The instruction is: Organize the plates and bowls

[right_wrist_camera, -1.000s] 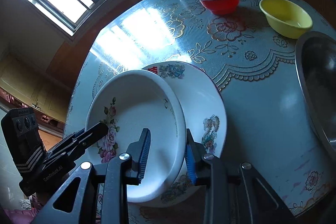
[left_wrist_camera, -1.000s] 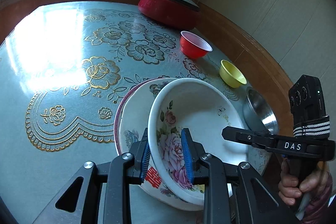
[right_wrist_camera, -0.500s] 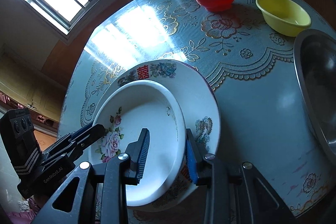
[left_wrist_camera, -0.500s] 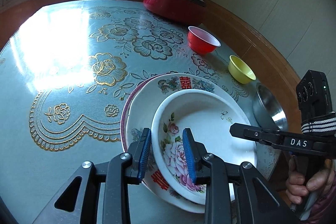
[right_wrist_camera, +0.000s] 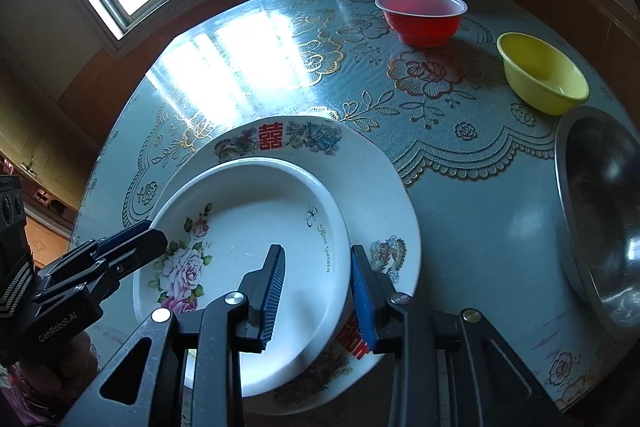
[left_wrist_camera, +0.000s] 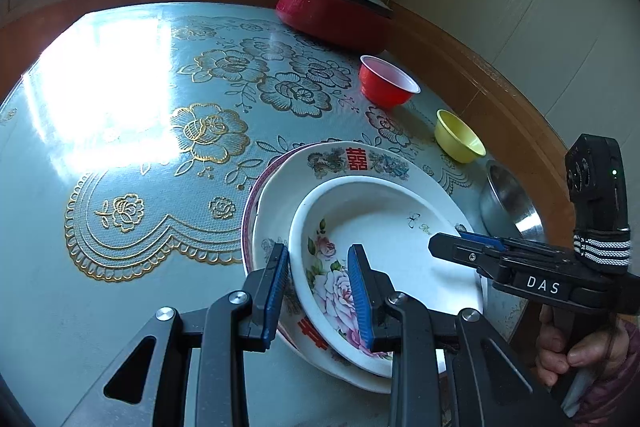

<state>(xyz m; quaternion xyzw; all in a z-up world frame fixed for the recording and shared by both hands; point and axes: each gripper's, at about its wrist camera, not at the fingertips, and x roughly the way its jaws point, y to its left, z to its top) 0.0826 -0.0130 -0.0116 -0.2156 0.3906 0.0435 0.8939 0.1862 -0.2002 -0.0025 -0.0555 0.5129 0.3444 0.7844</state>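
A white rose-patterned deep plate lies on a larger white plate with red characters, which sits on a plate with a dark red rim. My left gripper straddles the rose plate's near rim, jaws apart, pads not touching it. My right gripper straddles the opposite rim, jaws apart. Each gripper shows in the other's view: the right one, the left one.
A red bowl, a yellow bowl and a steel bowl stand along the table's right side. A red lidded pot sits at the back. The table edge is close behind the steel bowl.
The rose plate has come down from a tilt to lie flat on the stack. Both grippers' jaws have spread away from its rim.
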